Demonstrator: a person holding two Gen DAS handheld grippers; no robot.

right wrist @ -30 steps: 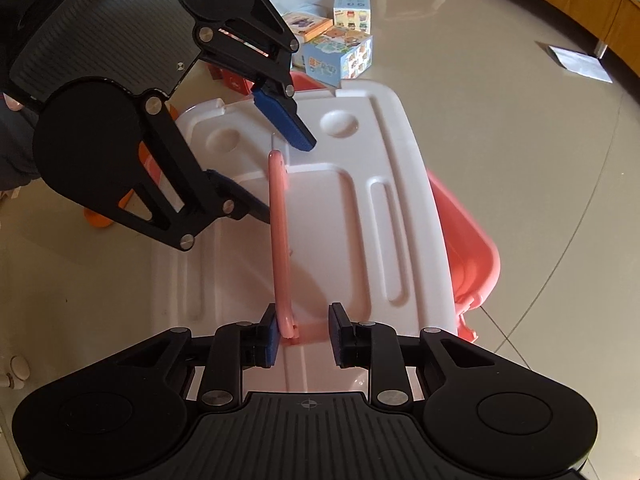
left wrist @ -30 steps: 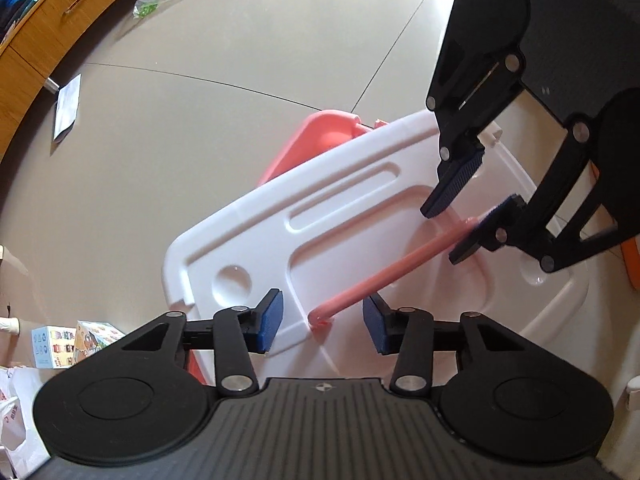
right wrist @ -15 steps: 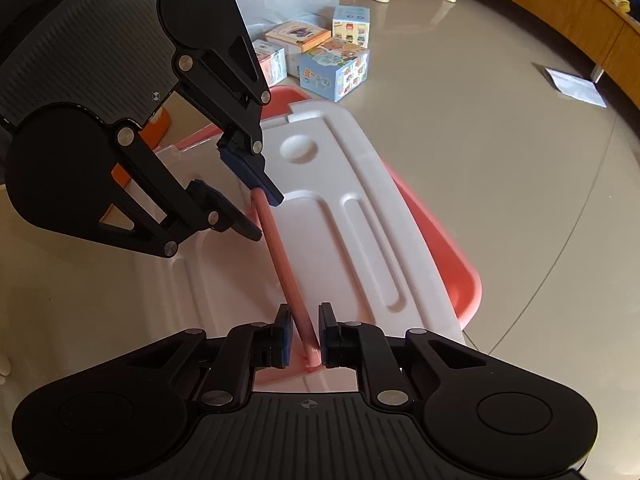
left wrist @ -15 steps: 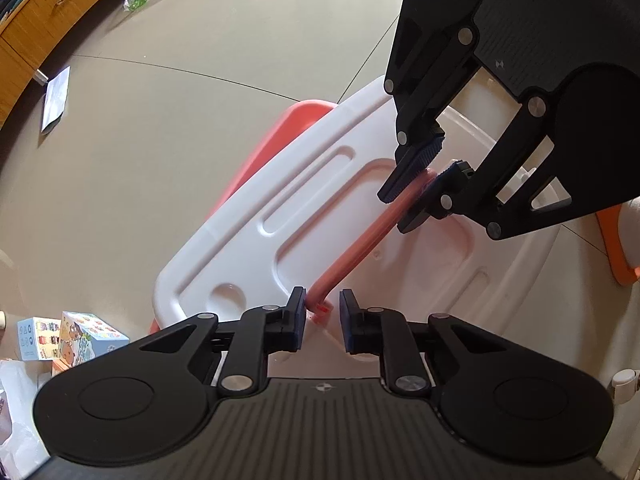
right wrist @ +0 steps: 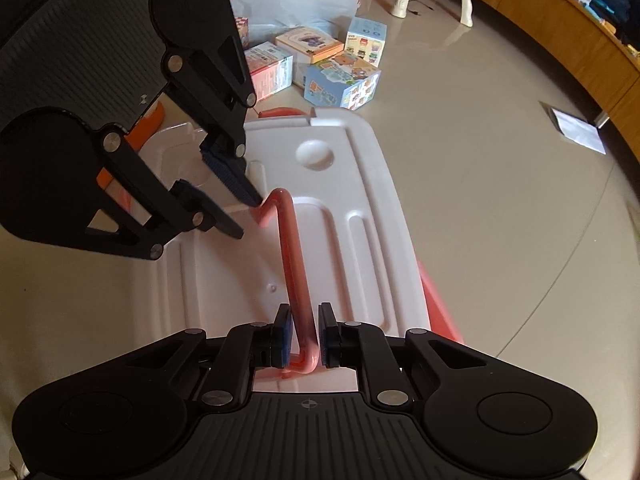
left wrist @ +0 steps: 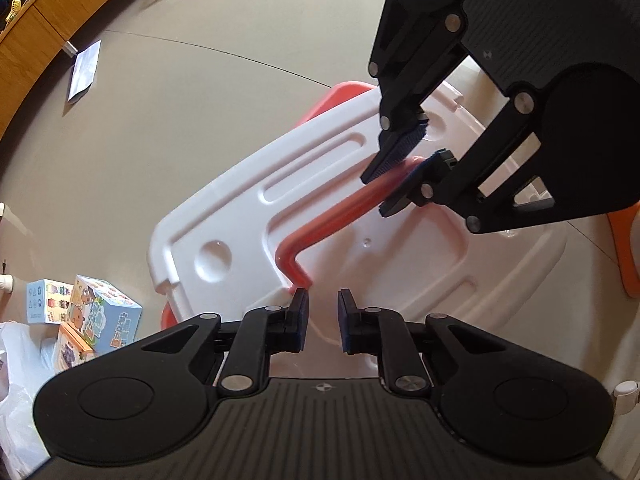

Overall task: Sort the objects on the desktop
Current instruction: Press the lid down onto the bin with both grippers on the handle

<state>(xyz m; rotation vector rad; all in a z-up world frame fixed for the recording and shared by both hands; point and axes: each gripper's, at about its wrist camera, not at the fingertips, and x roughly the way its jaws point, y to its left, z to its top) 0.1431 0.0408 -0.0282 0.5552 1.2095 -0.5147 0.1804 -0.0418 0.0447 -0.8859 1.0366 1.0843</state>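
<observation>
Glossy beige floor (right wrist: 500,200) under a moulded white plastic tray (left wrist: 240,208). The right claw (right wrist: 303,340) clenches a smooth pink bent rod (right wrist: 294,264); the left claw (left wrist: 323,316) is released beside its hooked end. Only the right view shows cartoon boxes (right wrist: 340,80) clearly.

No legible text anywhere; print on colourful cardboard toy boxes (right wrist: 342,80) and white paper sheet (right wrist: 578,130) too blurred to read.

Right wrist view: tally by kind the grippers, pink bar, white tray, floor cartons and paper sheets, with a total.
Grippers: 2 (left gripper, right gripper)
Pink bent bar: 1
White tray: 1
Printed cartons: 4 clear; a possible fifth is half hidden behind the left gripper
Paper sheet: 1
Total: 9
</observation>
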